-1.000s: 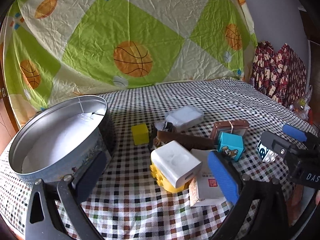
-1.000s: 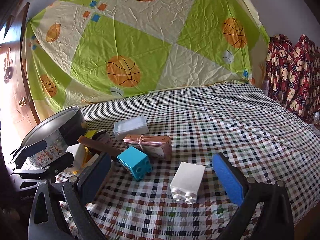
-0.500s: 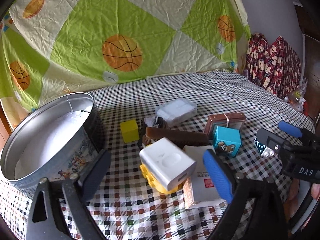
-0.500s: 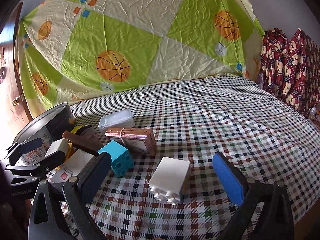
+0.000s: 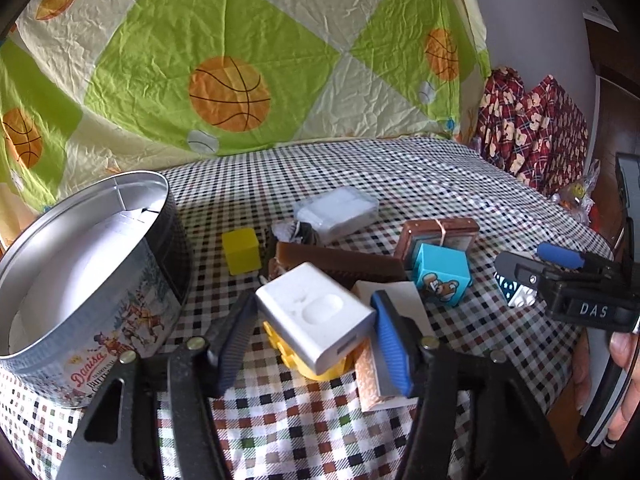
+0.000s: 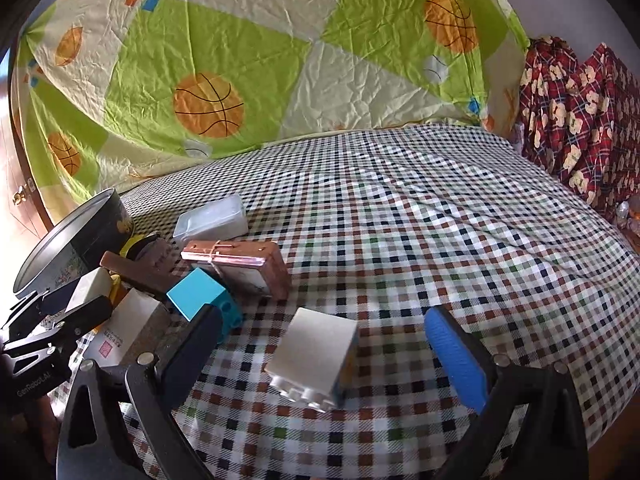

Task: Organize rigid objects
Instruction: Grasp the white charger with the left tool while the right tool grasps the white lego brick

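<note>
My left gripper (image 5: 314, 320) is closing its jaws on a white box (image 5: 316, 316), and both pads meet the box's corners. The box lies on a yellow brick (image 5: 316, 370). A round metal tin (image 5: 116, 178) stands open at the left. My right gripper (image 6: 320, 328) is open, with a white studded brick (image 6: 314, 354) lying untouched on the cloth between its fingers. Behind it lie a blue brick (image 6: 196, 292), a copper-coloured box (image 6: 240, 264) and a clear plastic box (image 6: 212, 220).
A yellow cube (image 5: 241, 250), a brown bar (image 5: 340, 266) and a flat white card box (image 5: 396, 300) crowd the checked cloth (image 6: 440, 220) around the white box. A basketball-print sheet (image 6: 240, 60) hangs behind. Red patterned fabric (image 6: 580, 120) sits at the right.
The left jaws have drawn in from wide apart to the sides of the white box. The right gripper has come forward and lower, so the white brick now lies between its fingers.
</note>
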Tool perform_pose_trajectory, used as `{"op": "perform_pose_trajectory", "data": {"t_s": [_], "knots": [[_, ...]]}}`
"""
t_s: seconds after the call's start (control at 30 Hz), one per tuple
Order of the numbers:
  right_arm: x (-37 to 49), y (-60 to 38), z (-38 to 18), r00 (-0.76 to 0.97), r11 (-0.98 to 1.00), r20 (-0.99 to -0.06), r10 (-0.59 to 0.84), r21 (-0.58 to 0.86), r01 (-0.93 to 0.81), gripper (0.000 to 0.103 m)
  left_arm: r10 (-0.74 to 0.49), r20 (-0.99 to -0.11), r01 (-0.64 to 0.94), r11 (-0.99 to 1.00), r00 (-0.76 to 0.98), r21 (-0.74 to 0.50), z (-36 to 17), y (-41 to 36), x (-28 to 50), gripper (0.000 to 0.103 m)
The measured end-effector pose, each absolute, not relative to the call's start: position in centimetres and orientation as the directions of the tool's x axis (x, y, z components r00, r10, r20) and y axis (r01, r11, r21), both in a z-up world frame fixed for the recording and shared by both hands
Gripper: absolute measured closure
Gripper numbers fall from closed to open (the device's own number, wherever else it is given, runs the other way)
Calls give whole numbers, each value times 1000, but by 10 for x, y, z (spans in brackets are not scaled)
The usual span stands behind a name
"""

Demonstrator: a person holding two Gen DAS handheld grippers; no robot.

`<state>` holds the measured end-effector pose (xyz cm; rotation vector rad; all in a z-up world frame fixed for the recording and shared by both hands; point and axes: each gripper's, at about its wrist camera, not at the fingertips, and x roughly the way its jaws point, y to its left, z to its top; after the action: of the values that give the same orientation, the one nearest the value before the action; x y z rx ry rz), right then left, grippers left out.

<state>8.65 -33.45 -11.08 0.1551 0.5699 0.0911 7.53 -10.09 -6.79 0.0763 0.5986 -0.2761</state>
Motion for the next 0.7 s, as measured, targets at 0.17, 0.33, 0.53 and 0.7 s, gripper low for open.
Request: {"op": "perform_pose_trajectory", "data": {"t_s": [0.17,0.33,0.53,0.7], "knots": [[91,-324,-119,818,990,-562,123,123,-65,23,-233,-532,260,965,814,-25,-65,-95,70,44],[93,-323,-123,815,991,-565,125,111,-75,56,-246,-512,254,966,823,-55,-64,-89,68,44],[89,-324,-123,816,988,-559,146,128,-89,55,-253,-502,255,965,827,-67,-63,-86,67,44],[82,-327,-125,820,987,-551,152,121,-102,47,-262,-499,255,963,826,-84,-64,-83,67,44]]}}
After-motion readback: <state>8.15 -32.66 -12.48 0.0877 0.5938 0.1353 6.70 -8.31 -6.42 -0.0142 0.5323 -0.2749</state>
